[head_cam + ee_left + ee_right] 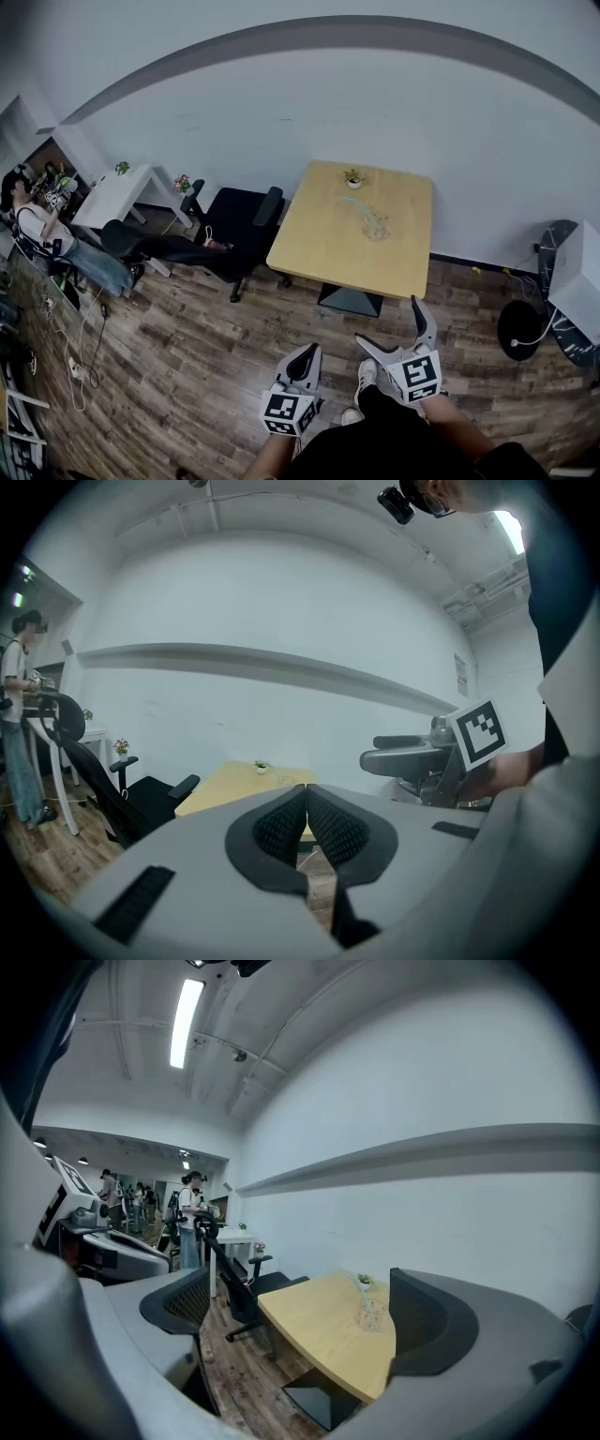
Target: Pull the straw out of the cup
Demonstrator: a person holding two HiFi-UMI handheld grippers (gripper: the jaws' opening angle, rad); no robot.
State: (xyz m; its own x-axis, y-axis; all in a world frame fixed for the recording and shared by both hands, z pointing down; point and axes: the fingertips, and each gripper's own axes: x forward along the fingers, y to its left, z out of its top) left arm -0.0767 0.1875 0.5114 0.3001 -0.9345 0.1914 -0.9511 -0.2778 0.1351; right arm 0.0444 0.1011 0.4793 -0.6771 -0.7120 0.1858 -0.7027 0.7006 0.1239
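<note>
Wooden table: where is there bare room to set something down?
The wooden table is bare along its left half and near edge. Only the far middle is taken, by the small potted plant and the clear cup in front of it.

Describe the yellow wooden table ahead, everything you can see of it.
The table has a square, light yellow wood-look top with rounded corners, level on one dark pedestal base on the plank floor. Its far edge lies close to the white wall. A small potted plant stands near that far edge, and a clear cup stands nearer the middle. A black office chair stands at its left side; whether they touch cannot be told.
</note>
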